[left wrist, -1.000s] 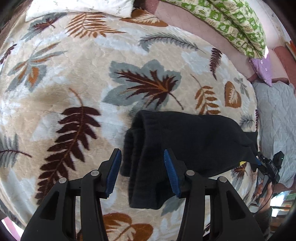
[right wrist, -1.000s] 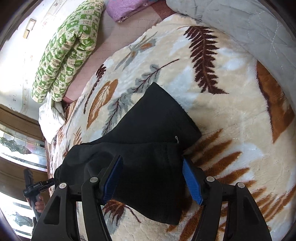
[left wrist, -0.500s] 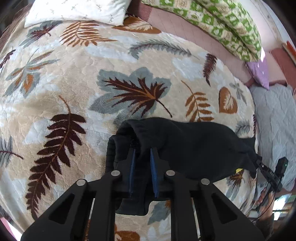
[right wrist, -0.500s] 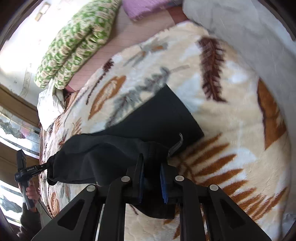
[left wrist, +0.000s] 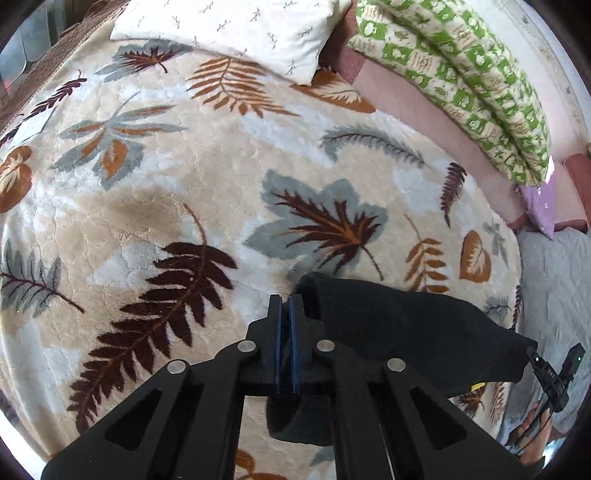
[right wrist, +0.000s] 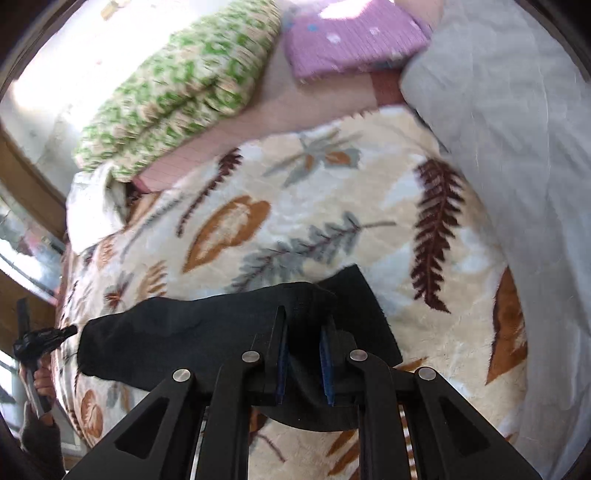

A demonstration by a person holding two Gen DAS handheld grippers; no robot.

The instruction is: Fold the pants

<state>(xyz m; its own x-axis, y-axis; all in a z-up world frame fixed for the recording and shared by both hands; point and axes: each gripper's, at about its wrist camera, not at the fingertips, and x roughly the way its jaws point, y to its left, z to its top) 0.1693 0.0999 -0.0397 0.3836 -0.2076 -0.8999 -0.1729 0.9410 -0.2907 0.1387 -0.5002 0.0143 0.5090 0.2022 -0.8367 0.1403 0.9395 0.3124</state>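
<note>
The black pants [left wrist: 399,332] are held off the leaf-patterned blanket [left wrist: 184,192], stretched between my two grippers. My left gripper [left wrist: 285,302] is shut on one end of the pants, its blue pads pressed together over the cloth. In the right wrist view the pants [right wrist: 192,343] hang as a dark band across the lower frame. My right gripper [right wrist: 303,325] is shut on a thick bunch of the other end. A lower layer of the pants [right wrist: 365,314] still rests on the blanket [right wrist: 332,184].
A white pillow [left wrist: 229,29], a green patterned quilt [left wrist: 461,81] and a purple cushion [left wrist: 539,203] lie along the bed's far side. A grey quilt [right wrist: 517,147] lies at the right. The other gripper and hand [left wrist: 550,384] show at the right edge.
Both grippers closed on the pants' ends and lifted them up off the blanket. The right view tilted upward and is blurred by motion.
</note>
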